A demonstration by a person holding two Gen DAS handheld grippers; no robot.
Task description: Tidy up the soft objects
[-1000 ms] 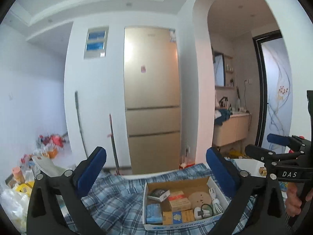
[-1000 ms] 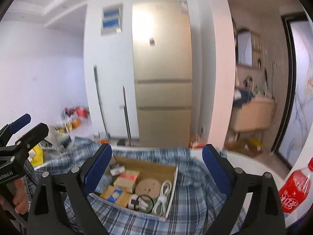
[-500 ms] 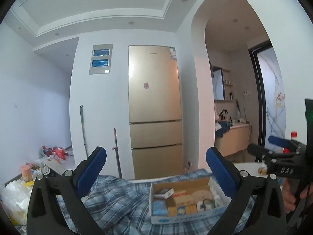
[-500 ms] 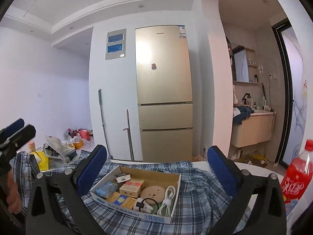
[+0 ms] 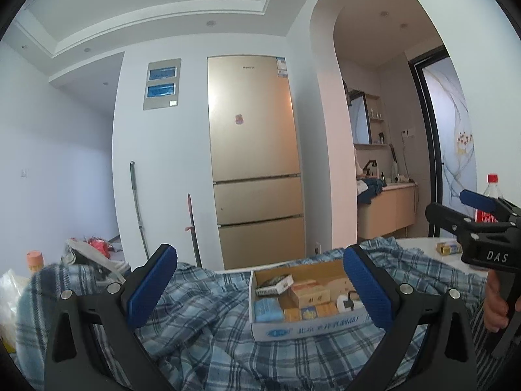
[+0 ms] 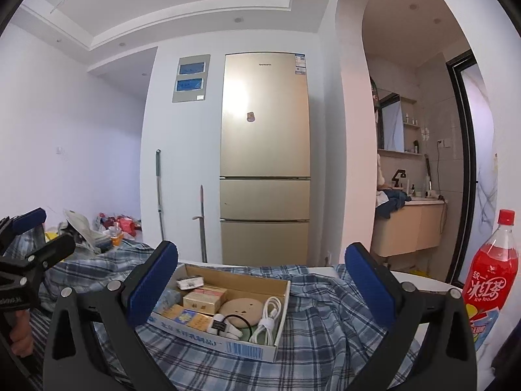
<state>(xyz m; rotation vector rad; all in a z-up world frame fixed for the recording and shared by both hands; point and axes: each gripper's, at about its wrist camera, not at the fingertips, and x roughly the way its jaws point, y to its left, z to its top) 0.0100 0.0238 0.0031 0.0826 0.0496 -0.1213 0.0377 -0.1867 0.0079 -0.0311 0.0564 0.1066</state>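
Note:
A crumpled blue-and-white checked cloth [image 5: 202, 319] [image 6: 325, 332] lies spread over a white table [image 5: 420, 244]. On top of it sits an open cardboard box [image 5: 306, 327] [image 6: 228, 347] holding small packets, a cable and a plug. My left gripper [image 5: 259, 260] hangs open just above the near part of the cloth, and nothing is between its blue pads. My right gripper [image 6: 260, 260] is also open and empty, with the box straight ahead between its fingers. Each gripper shows in the other's view: the right one [image 5: 456, 207] at the right edge, the left one [image 6: 39, 233] at the left edge.
A red drink bottle [image 6: 491, 280] [image 5: 490, 202] stands at the table's right side, with a small yellow packet [image 5: 447, 247] near it. A gold fridge [image 5: 254, 163] stands behind the table, and bags and clutter [image 6: 110, 224] lie on the floor at the left. A hand [image 5: 495, 303] grips the right tool's handle.
Both grippers have sunk toward the table, so the box and cloth now appear from a lower, flatter angle. The right gripper's jaws have spread a little wider.

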